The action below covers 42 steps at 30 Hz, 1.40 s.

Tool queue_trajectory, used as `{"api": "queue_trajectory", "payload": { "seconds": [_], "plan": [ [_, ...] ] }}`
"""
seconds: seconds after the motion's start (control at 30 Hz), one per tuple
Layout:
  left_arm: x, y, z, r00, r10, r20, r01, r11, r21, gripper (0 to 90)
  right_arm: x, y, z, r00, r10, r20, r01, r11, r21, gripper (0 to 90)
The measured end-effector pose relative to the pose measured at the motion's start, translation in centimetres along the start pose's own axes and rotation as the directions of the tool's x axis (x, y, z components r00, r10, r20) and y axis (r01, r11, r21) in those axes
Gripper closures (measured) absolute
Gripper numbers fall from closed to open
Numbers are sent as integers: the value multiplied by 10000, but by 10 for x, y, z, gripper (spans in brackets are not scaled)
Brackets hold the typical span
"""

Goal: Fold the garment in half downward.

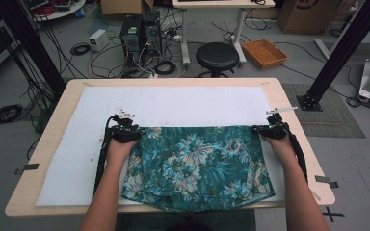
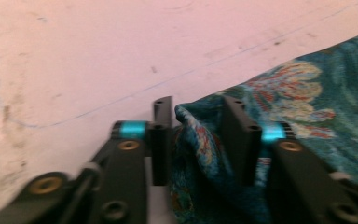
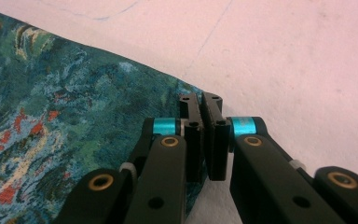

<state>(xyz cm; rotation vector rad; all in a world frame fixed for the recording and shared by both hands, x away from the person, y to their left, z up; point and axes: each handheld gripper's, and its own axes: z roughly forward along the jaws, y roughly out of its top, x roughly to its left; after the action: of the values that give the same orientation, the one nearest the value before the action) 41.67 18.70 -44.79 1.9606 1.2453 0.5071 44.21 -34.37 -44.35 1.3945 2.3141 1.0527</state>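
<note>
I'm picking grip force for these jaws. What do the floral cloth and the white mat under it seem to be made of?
The cloth looks like thin woven fabric with a matte printed floral pattern; it bunches into soft folds between the left gripper jaws. The mat looks like a stiff matte sheet, perhaps foam board or paper; it lies flat, with scuffs and pen lines.

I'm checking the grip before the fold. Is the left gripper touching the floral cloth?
Touching. In the left gripper view, the left gripper stands open with a bunched corner of the floral cloth between its fingers, pressed against them.
</note>
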Motion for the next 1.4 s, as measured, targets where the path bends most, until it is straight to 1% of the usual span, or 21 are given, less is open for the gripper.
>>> {"api": "queue_trajectory", "payload": {
  "seconds": [0.03, 0.07, 0.1, 0.17, 0.2, 0.37, 0.4, 0.47, 0.57, 0.6, 0.63, 0.7, 0.77, 0.8, 0.87, 0.9, 0.97, 1.1, 1.2, 1.3, 1.4],
  "plan": [
    [-1, 0, 1, 9999, 104, 65, -104, 9999, -34, 712, 1, 0, 0, 10000, -59, 43, 59, 10000, 30, 894],
    [-2, 0, 1, 9997, 83, 239, -83, 10000, -12, 767, 1, 1, 0, 9999, -158, 55, 157, 9999, 57, 896],
    [-3, 1, 1, 9997, 143, 208, -143, 9999, -9, 809, 1, 2, 0, 9997, -256, 64, 256, 9996, 86, 898],
    [-4, 1, 0, 9995, 264, 196, -265, 9996, 26, 831, 1, 3, 0, 9994, -319, 117, 318, 9995, 56, 900],
    [-3, 2, -1, 9992, 317, 243, -317, 9995, 3, 834, 2, 4, 0, 9992, -365, 145, 364, 9993, 39, 900],
    [3, 3, -7, 9994, 191, 286, -184, 9996, -219, 838, 6, 14, 3, 9953, -857, 445, 855, 9963, 60, 900],
    [4, 4, -8, 9995, 203, 248, -197, 9996, -216, 838, 6, 16, 3, 9947, -913, 464, 918, 9957, -80, 900],
    [7, 4, -9, 9997, 81, 242, -72, 9994, -343, 837, 6, 22, 6, 9940, -979, 487, 979, 9952, 14, 900],
    [10, 3, -9, 9996, -33, 290, 43, 9994, -342, 834, 8, 26, 9, 9929, -1068, 529, 1067, 9943, 48, 900],
    [10, 2, -9, 9995, -109, 280, 119, 9993, -359, 824, 8, 26, 9, 9929, -1060, 541, 1059, 9944, 50, 899],
    [11, 2, -10, 9997, -183, 134, 187, 9993, -326, 768, 8, 26, 9, 9931, -1038, 550, 1040, 9946, -9, 874],
    [14, 2, -14, 9992, -406, 64, 408, 9987, -320, 612, 7, 24, 5, 9935, -883, 723, 902, 9956, -234, 717],
    [16, 1, -23, 9985, -542, 58, 545, 9971, -530, 540, 7, 23, -1, 9943, -771, 742, 807, 9957, -464, 602],
    [16, 0, -28, 9983, -586, 42, 587, 9956, -724, 511, 7, 21, -5, 9943, -704, 804, 754, 9952, -617, 550],
    [16, -3, -40, 9985, -541, 95, 547, 9942, -928, 470, 7, 18, -14, 9956, -662, 665, 722, 9930, -937, 470],
    [16, -4, -44, 9987, -492, 151, 504, 9945, -922, 439, 9, 17, -19, 9969, -544, 572, 601, 9928, -1032, 426],
    [15, -8, -54, 9987, -374, 352, 407, 9943, -985, 413, 11, 14, -28, 9974, -536, 489, 593, 9907, -1229, 361],
    [13, -16, -73, 9969, 4, 786, 97, 9918, -1275, 373, 19, 7, -45, 9967, -796, 161, 812, 9813, -1745, 303],
    [9, -20, -84, 9935, 246, 1109, -67, 9873, -1588, 352, 24, 2, -53, 9959, -900, -56, 872, 9772, -1936, 275],
    [5, -23, -91, 9904, 253, 1361, -20, 9857, -1683, 325, 30, -1, -57, 9941, -1074, -179, 1017, 9747, -1992, 262],
    [2, -25, -94, 9892, 257, 1444, -17, 9865, -1636, 290, 34, -4, -59, 9920, -1228, -293, 1145, 9731, -2001, 239]
  ]
}}
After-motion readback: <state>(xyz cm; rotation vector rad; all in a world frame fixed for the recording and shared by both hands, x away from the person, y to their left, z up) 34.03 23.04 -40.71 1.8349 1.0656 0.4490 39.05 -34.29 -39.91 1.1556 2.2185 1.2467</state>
